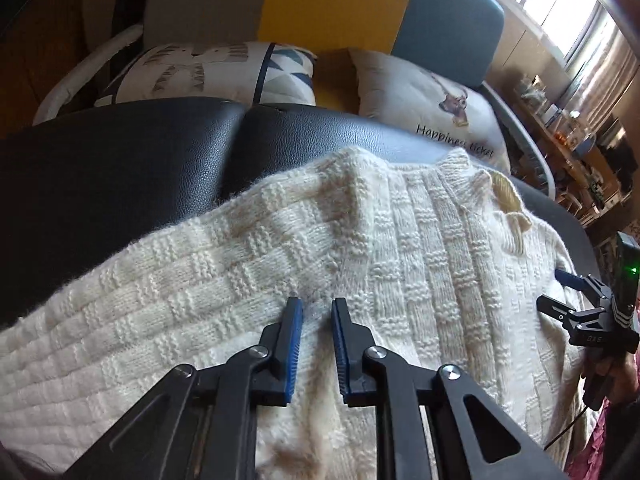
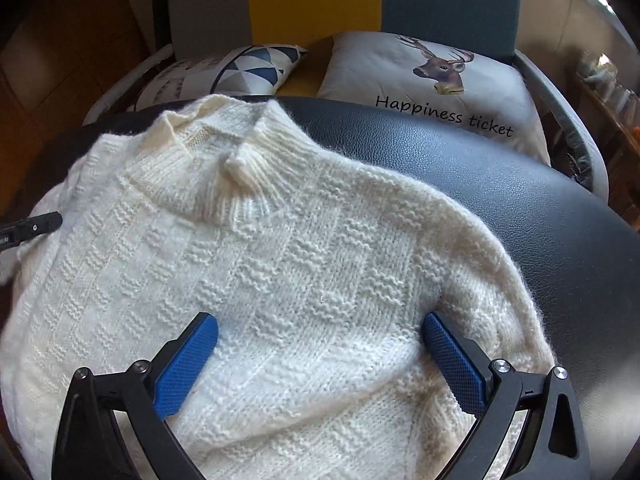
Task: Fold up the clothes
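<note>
Right gripper [image 2: 320,354] spread wide, blue pads pressed onto the cream sweater [image 2: 256,280] near its right shoulder; left gripper [image 1: 316,322] narrowed to a slim gap over a raised ridge of knit, nothing clearly pinched. Likely faults: snagged loose fuzzy yarn, or only the top layer lifted. Chunky basket-weave knit, ribbed collar far, flat on the black leather cushion [image 2: 480,184]; deer pillow [image 2: 436,80] beyond.
</note>
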Action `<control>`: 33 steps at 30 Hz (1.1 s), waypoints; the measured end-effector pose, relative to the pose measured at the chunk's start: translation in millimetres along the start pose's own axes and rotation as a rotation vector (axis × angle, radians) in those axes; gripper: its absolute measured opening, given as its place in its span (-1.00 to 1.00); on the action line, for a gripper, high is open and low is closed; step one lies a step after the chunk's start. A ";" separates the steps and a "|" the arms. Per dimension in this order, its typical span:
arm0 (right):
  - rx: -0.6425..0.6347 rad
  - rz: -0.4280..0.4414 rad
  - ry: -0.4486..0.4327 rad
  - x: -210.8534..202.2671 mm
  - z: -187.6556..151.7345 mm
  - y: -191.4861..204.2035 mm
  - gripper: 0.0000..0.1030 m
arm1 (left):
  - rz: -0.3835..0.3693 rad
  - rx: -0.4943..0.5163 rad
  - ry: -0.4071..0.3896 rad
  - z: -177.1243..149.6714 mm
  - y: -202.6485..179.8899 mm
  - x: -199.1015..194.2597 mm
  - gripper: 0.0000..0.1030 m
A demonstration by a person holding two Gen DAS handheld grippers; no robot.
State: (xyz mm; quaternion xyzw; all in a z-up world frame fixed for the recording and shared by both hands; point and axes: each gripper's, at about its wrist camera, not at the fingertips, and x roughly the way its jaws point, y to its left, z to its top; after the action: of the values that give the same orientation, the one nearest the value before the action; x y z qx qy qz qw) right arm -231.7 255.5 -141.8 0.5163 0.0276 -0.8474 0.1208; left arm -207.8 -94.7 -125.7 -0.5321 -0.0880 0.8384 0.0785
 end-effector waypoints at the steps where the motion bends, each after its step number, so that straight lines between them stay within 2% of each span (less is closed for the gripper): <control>1: 0.010 0.009 0.010 -2.9 1.2 -1.2 1.00 | -0.040 -0.002 -0.010 5.5 -5.9 -6.5 -0.67; 3: 0.056 0.057 -0.028 -16.4 4.6 -6.1 1.00 | -0.186 0.006 -0.024 20.7 -24.5 -19.5 -0.60; 6: 0.084 0.151 -0.106 -36.4 11.4 -0.4 1.00 | -0.436 0.039 0.027 46.3 -66.6 -12.3 -0.55; 7: 0.062 0.177 -0.115 -39.2 13.6 5.5 1.00 | -0.480 0.063 0.049 54.4 -81.2 -4.3 -0.54; 10: -0.050 0.227 -0.103 -33.3 18.1 30.1 1.00 | -0.523 0.145 0.106 76.9 -122.7 26.3 -0.54; 12: -0.106 0.206 -0.068 -20.3 19.1 38.1 1.00 | -0.547 0.170 0.162 86.4 -142.6 49.4 -0.54; 14: -0.088 0.210 -0.026 -4.7 18.9 31.8 1.00 | -0.561 0.178 0.215 92.8 -153.7 70.3 -0.54; 16: -0.057 0.230 -0.021 5.3 14.9 23.9 1.00 | -0.565 0.186 0.259 98.8 -163.2 90.0 -0.52; 22: -0.033 0.302 -0.093 -0.3 5.9 11.3 1.00 | -0.531 0.217 0.326 105.8 -171.1 120.0 -0.50; 27: -0.030 0.321 -0.129 -3.4 -0.1 8.6 1.00 | -0.661 0.235 0.395 106.1 -187.5 129.0 -0.50; 29: -0.029 0.324 -0.136 -4.4 -1.8 7.5 1.00 | -0.652 0.303 0.394 99.7 -204.3 128.4 -0.57; 30: -0.028 0.324 -0.138 -5.1 -2.4 7.2 1.00 | -0.633 0.342 0.385 96.5 -212.7 127.8 -0.71; 31: -0.026 0.324 -0.140 -5.7 -3.1 6.8 1.00 | -0.622 0.354 0.361 96.3 -216.5 126.4 -1.00; 33: -0.027 0.312 -0.156 -6.1 -6.9 3.2 1.00 | -0.612 0.324 0.283 102.1 -214.8 121.9 -0.97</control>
State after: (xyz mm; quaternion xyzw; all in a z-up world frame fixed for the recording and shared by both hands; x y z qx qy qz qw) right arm -222.3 254.7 -139.4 0.4455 -0.0511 -0.8554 0.2594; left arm -343.5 135.1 -140.5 -0.5726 -0.0975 0.6974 0.4199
